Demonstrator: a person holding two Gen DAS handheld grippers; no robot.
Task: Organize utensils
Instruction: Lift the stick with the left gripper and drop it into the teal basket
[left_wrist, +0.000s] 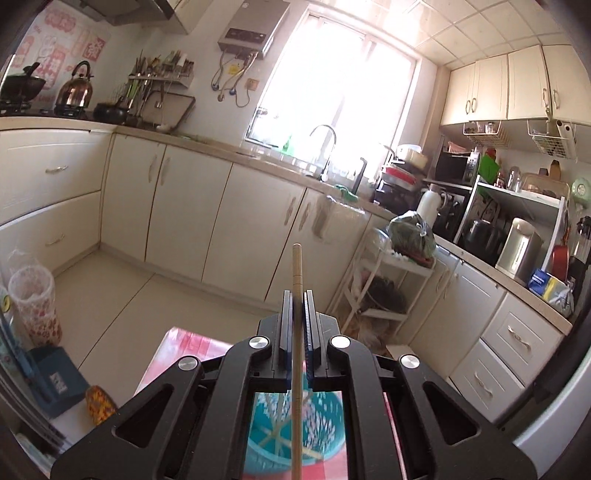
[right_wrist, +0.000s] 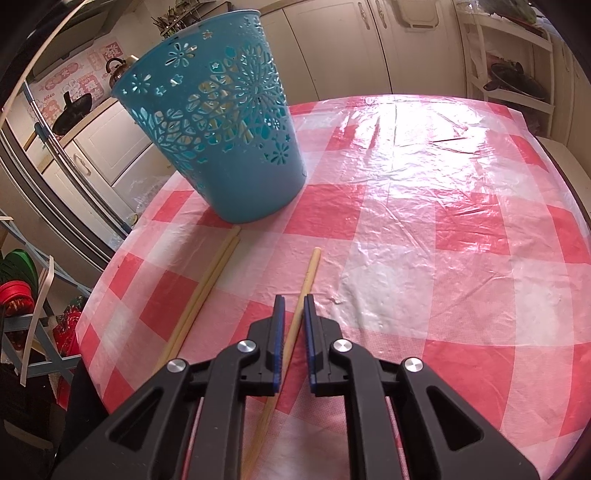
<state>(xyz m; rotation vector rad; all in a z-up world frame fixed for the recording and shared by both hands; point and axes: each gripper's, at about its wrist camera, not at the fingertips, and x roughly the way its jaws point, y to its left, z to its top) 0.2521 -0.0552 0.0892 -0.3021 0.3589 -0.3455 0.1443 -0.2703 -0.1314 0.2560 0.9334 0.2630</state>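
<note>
My left gripper (left_wrist: 297, 295) is shut on a wooden chopstick (left_wrist: 297, 266) and holds it high. The stick runs back between the jaws over a blue cut-out basket (left_wrist: 325, 424) directly below, which has some chopsticks inside. In the right wrist view the same basket (right_wrist: 221, 122) stands at the table's far left. My right gripper (right_wrist: 293, 299) hangs low over the table with its jaws slightly apart. A single chopstick (right_wrist: 310, 269) lies on the cloth between them, near the right pad, with a gap on the left. Two more chopsticks (right_wrist: 210, 284) lie side by side to the left.
The table (right_wrist: 424, 221) has a glossy pink-and-white checked cloth. Its left edge drops off close to the paired chopsticks. A white trolley (left_wrist: 384, 280) and kitchen cabinets (left_wrist: 184, 206) stand beyond the table. A blue box (left_wrist: 55, 380) and a patterned cup (left_wrist: 33, 306) are at the left.
</note>
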